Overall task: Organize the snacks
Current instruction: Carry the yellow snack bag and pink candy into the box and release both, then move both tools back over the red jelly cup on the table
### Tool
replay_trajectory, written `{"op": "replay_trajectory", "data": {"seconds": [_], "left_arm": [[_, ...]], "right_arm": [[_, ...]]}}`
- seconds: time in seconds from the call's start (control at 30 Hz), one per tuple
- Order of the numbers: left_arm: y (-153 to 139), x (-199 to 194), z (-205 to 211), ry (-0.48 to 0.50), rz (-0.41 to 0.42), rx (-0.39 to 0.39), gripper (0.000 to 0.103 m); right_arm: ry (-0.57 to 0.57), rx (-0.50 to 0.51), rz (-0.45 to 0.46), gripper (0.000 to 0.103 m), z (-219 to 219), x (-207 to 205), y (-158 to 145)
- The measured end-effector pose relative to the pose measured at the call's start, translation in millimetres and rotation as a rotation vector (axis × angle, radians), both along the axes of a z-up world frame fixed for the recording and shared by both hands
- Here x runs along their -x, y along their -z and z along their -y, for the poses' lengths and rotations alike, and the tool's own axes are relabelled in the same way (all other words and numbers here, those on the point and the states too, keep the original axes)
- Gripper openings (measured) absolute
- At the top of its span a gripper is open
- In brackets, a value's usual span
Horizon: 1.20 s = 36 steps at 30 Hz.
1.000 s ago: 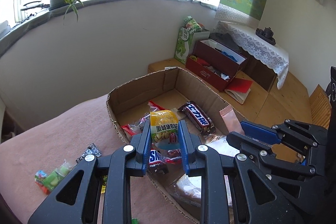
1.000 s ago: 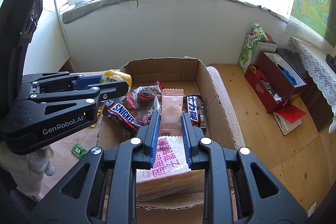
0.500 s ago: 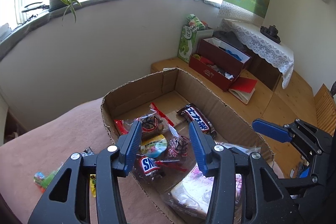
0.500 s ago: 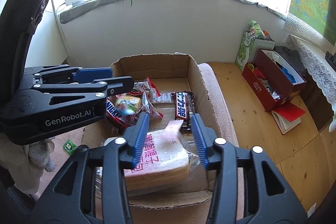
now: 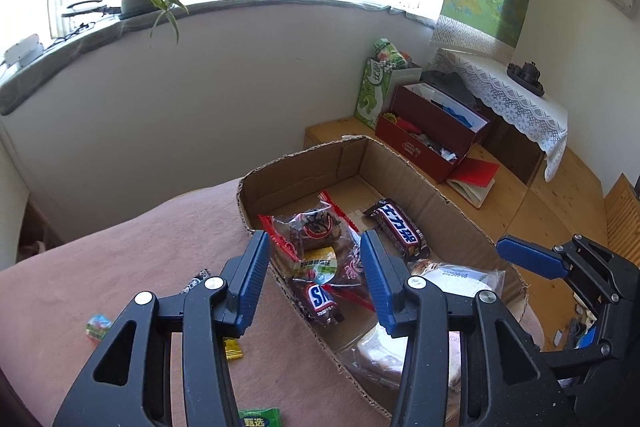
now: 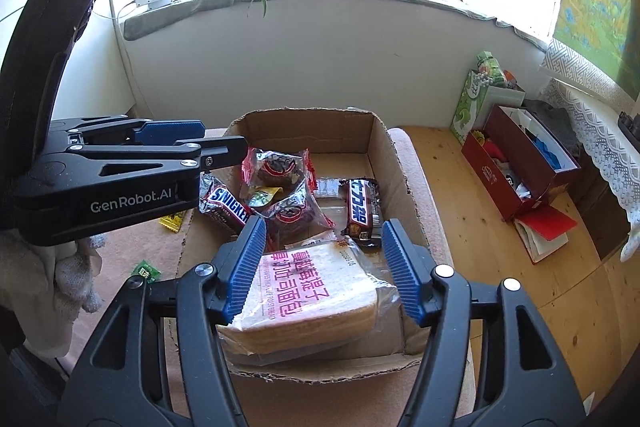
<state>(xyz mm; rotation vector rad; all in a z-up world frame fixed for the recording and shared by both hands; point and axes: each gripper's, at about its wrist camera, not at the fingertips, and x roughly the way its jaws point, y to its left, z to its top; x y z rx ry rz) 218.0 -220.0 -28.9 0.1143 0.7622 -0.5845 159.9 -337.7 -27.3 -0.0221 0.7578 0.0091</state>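
Note:
A cardboard box point(image 6: 384, 147) sits on the pink cloth and holds a bagged bread loaf point(image 6: 312, 291), two Snickers bars point(image 6: 228, 207) point(image 6: 360, 211), red-edged cake packets point(image 6: 276, 163) and a small yellow-green packet point(image 5: 316, 263). My left gripper point(image 5: 314, 271) is open and empty above the box's left side. My right gripper point(image 6: 320, 263) is open and empty above the bread loaf. The box also shows in the left wrist view point(image 5: 304, 167).
Loose small snacks lie on the pink cloth point(image 5: 100, 259) left of the box: a round candy point(image 5: 97, 325), a yellow packet point(image 5: 233, 349), a green packet point(image 5: 258, 419). A wooden floor point(image 6: 480, 211) with a red box point(image 6: 516, 163) lies to the right.
Both grippers have opened. The left one let go of the yellow-green packet and the right one let go of a pink packet; both dropped into the box. Both grippers have drawn back.

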Motion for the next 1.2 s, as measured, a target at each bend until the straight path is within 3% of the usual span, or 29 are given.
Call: {"op": "replay_trajectory", "data": {"seconds": [0.4,0.63,0.93,1.2], "left_arm": [[-5.6,4.5,-56.0,-0.078,0.005,0.033,0.050],[1.0,5.2,-103.0,-0.151,-0.009,0.054,0.050],[20.2,-1.0,-172.3,-0.264,-0.063,0.075,0.050],[39.3,-10.1,-214.9,-0.317,-0.108,0.097,0.050]], "right_arm": [[-0.067,0.049,-0.004,0.063,-50.8,2.0,-6.3],[-0.171,0.079,-0.021,0.063,-94.8,0.3,-5.2],[-0.305,0.088,-0.088,0.063,-161.6,-12.0,19.3],[-0.338,0.089,-0.159,0.063,-195.8,-29.8,44.2]]}}
